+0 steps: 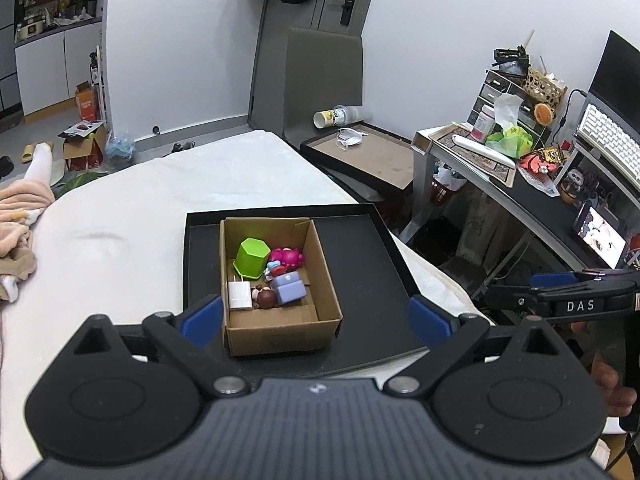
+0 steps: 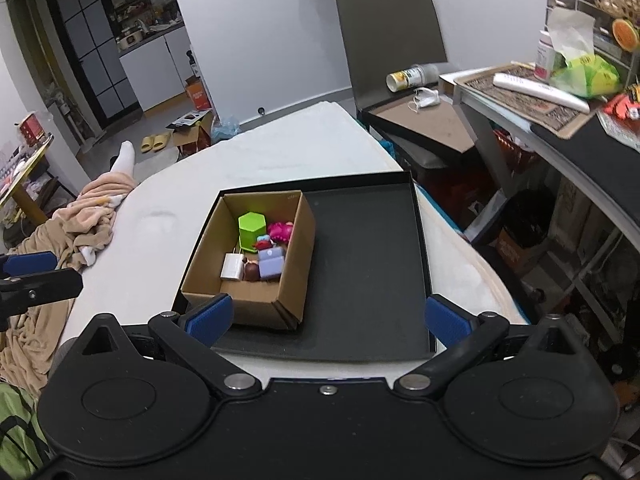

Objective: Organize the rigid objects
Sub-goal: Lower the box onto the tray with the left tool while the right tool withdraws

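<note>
1. White bedding covers the bed (image 1: 120, 216) that carries everything, in a cluttered bedroom with a desk (image 1: 520, 200) off to the right and a grey chair (image 1: 324, 76) at the far wall.
2. Nearest the lens, the left gripper (image 1: 316, 316) has its blue-padded jaws spread wide and released, nothing between them; the front wall of the box shows in the gap.
3. The right gripper (image 2: 328, 316) is likewise spread and empty. Seen from the left wrist, its body carries the readable letters "DAS".
4. Just beyond both sets of jaws lies a black tray (image 1: 360, 264) on the bed, and on its left part stands a cardboard box (image 1: 320, 276) with its long axis running away from the grippers.
5. Inside the box sit the rigid objects: a white charger (image 1: 239, 296), a brown figure (image 1: 266, 298), a lilac block (image 1: 290, 286), a green cup (image 1: 250, 258) upside down, and a pink toy (image 1: 286, 257) farthest back.
6. Judging by this, the gathering looks done: the bare part of the tray holds nothing. The box lies straight ahead and below the left jaws, slightly left of the right ones, so the left hand seems nearer.
7. Farther off, a fallen canister (image 1: 340, 116) lies behind a second tray; its label is too blurred to read.
</note>
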Motion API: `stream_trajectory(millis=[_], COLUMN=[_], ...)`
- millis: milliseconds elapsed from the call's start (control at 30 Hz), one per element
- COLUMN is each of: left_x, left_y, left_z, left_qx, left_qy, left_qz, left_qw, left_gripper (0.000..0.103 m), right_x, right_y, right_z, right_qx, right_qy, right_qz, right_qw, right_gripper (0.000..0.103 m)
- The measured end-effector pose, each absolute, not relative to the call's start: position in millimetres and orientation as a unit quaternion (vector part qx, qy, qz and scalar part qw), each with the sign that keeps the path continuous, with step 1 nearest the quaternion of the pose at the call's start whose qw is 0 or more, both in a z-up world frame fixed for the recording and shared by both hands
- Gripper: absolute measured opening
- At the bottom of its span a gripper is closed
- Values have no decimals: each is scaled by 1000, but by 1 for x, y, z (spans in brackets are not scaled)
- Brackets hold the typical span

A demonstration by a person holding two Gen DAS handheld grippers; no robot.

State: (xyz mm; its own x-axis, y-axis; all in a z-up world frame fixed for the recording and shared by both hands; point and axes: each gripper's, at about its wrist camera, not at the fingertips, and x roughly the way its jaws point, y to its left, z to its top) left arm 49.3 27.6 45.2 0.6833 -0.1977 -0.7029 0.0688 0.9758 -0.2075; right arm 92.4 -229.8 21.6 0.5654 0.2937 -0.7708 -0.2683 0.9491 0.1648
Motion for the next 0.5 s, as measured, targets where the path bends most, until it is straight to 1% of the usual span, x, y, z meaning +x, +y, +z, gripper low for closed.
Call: stream_trajectory(millis=[333, 500], left_x=[41, 38], left_y=[36, 36], left_z=[32, 29], left_qx=[-85, -85], left_qy=[403, 410], left_qz=[-69, -66], left_qw=[909, 906], left_gripper=[98, 98], right_x=[82, 78], right_y=[-236, -231], right_z=[25, 27], right_qx=[28, 11], right_qy=[442, 435], right_qz=[160, 148], right_qw=[882, 888], right_gripper=[103, 103])
